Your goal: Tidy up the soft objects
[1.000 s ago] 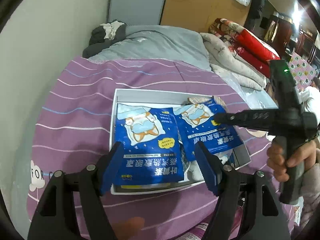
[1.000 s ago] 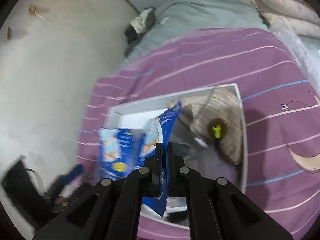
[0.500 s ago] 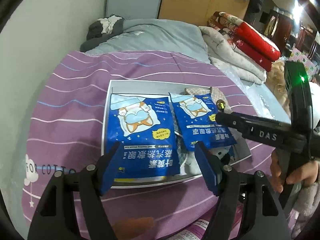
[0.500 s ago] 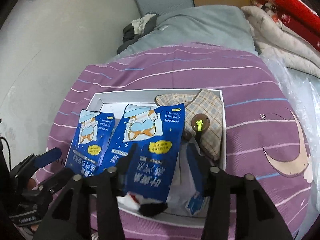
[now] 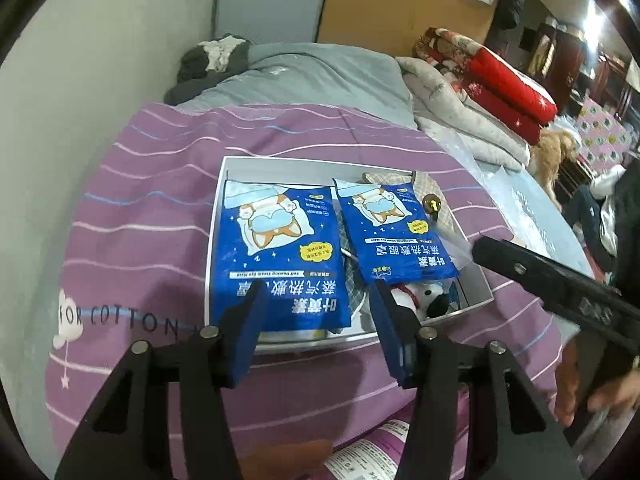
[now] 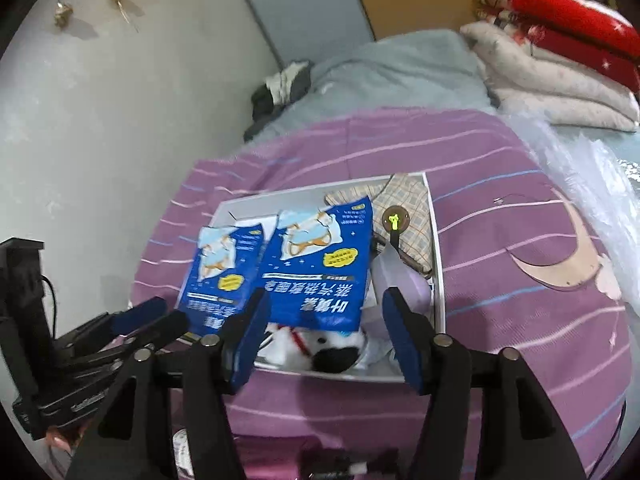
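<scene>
jaws of the right gripper (image 6: pixel 326 334) were parted and opening wider, nothing pinched between them; the blue pads framed the near edge of the right blue packet (image 6: pixel 320 268) without pressing it. that packet lay released, slanted across the white box (image 6: pixel 436 240), its lower edge propped on a white plush toy (image 6: pixel 328 346) at the box's near edge. the left gripper (image 5: pixel 316 328) hung over the box's near edge too, jaws closing but empty, its pads either side of the lower end of the left blue packet (image 5: pixel 280 256), which lay flat along the box's left wall. a checked fabric pouch (image 6: pixel 408 212) sat in the far right corner, partly under the right packet. the box rested on a purple striped bedspread (image 5: pixel 152 208).

the step in hand looked like letting go after placing the second packet. to do it well, the right gripper would best draw straight back from the packet with its pads clear, so they do not catch the foil edge and drag it off the plush toy. if the packet sits too high, a light press on its near edge would level it beside the other.
</scene>
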Demonstrator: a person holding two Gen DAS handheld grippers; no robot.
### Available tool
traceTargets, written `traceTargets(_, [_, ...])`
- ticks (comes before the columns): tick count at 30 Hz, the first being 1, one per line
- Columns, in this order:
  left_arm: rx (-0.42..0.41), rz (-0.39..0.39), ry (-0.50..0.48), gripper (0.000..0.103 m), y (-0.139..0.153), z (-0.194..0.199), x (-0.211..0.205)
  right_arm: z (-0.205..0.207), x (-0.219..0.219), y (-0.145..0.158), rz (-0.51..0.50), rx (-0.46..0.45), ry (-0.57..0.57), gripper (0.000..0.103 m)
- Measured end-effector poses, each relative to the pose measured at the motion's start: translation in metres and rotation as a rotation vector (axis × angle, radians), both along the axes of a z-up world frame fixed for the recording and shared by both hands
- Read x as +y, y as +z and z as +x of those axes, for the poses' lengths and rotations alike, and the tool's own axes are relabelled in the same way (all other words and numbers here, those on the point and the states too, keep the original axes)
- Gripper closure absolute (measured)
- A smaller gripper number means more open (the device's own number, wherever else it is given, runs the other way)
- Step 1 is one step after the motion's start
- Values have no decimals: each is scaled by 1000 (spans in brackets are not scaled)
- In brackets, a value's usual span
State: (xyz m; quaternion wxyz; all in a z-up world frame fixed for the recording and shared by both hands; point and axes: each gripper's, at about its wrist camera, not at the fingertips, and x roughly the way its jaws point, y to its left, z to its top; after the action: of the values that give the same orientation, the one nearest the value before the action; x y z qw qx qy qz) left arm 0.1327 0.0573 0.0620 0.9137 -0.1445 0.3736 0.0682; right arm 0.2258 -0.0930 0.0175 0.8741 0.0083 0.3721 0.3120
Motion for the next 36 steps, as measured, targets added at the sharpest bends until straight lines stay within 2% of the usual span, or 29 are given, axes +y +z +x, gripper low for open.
traceTargets(3, [-12,-53,22,49,-2,-7,-2,-23,-3,5,9,-50,-9,39])
traceTargets(5, [-27,-52,38,49,-1,-14,-6,-38,-5,4,10,-70,-2,36])
traceTargets(11, [-34,31,52,49,-4,-32,-32,-75,-9,-13,15,-120,-25,28])
traceTargets(15, [-19,50,62,48,-20,-43,-43,-96,-11,-25,-11,-186,-68,27])
traceTargets(17, [-12,93,72,48,-31,-48,-48,-107,-15,-32,-29,-219,-83,25])
traceTargets(19, [-13,175,87,48,-41,-53,-56,-117,-17,-38,-48,-249,-111,24])
traceTargets(21, [1,175,65,48,-50,-56,-59,-126,-18,-43,-70,-279,-134,23])
traceTargets(23, [-9,153,68,47,-51,-57,-56,-129,-15,-47,-111,-266,-129,22])
traceTargets(27, [-26,146,85,45,-51,-61,-53,-127,-15,-54,-128,-237,-116,20])
traceTargets(31, [-31,184,90,44,-50,-62,-59,-125,-19,-60,-111,-212,-117,20])
traceTargets(36, [-32,179,89,43,-51,-62,-58,-122,-21,-61,-101,-207,-117,20])
